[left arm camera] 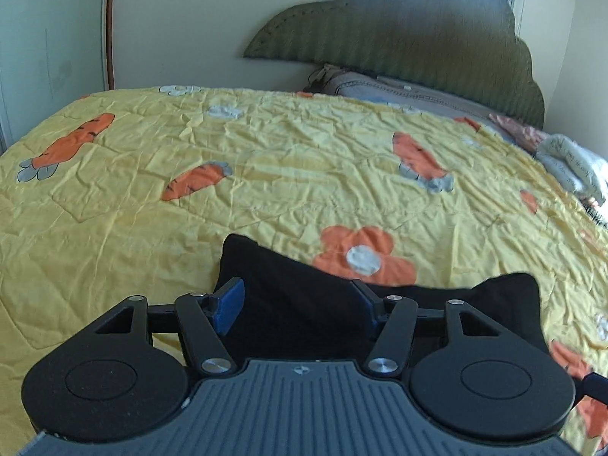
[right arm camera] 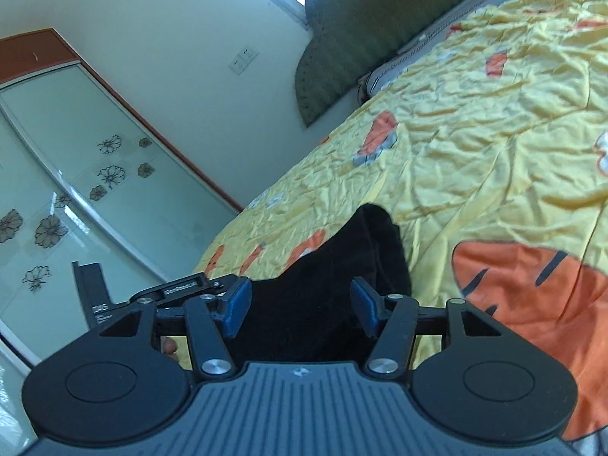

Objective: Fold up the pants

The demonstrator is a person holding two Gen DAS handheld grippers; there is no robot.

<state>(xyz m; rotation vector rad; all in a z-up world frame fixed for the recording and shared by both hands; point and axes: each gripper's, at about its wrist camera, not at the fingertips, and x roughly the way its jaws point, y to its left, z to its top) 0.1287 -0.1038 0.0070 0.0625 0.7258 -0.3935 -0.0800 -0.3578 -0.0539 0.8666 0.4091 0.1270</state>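
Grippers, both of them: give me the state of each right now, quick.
Left gripper: open, blue pads apart, black pants lying between them, not clamped.
Right gripper: open, pads apart over the same pants, nothing held.

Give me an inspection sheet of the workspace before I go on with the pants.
Surface: bed with a wrinkled yellow quilt, carrot and flower print.
Job's things: black pants lying on the quilt, partly bunched.
Clutter: grey pillow and a white cloth near the headboard.
Grippers: left gripper and right gripper both have jaws open, pants between them.
Cables: nothing seen.
Surroundings: green headboard, window, wall socket, flowered glass door.
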